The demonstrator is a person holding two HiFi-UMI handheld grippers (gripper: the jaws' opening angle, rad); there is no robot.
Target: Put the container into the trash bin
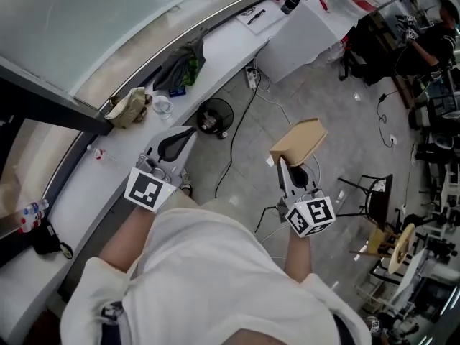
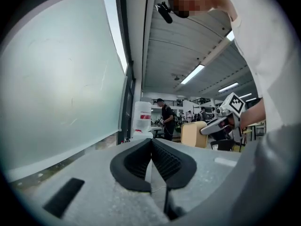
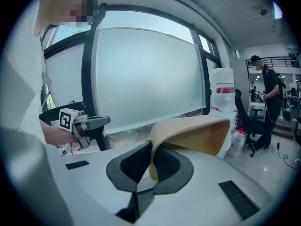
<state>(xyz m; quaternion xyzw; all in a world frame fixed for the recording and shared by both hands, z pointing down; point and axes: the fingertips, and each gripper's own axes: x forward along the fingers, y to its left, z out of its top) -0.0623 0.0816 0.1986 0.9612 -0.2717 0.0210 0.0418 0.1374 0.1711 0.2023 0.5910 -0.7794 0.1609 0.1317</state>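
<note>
A tan, open, box-like container hangs over the grey floor, and my right gripper is shut on its rim. In the right gripper view the container bends up and to the right from the closed pads. My left gripper sits to the left, near the white window ledge, shut with nothing between its pads. From the left gripper view the container and the right gripper show ahead at the right. A round black object stands on the floor below the ledge; I cannot tell whether it is a bin.
The white ledge along the frosted window carries a tan bag, a glass and dark cloth. Cables trail over the floor. A white cabinet with a water jug stands ahead. Chairs and stands crowd the right.
</note>
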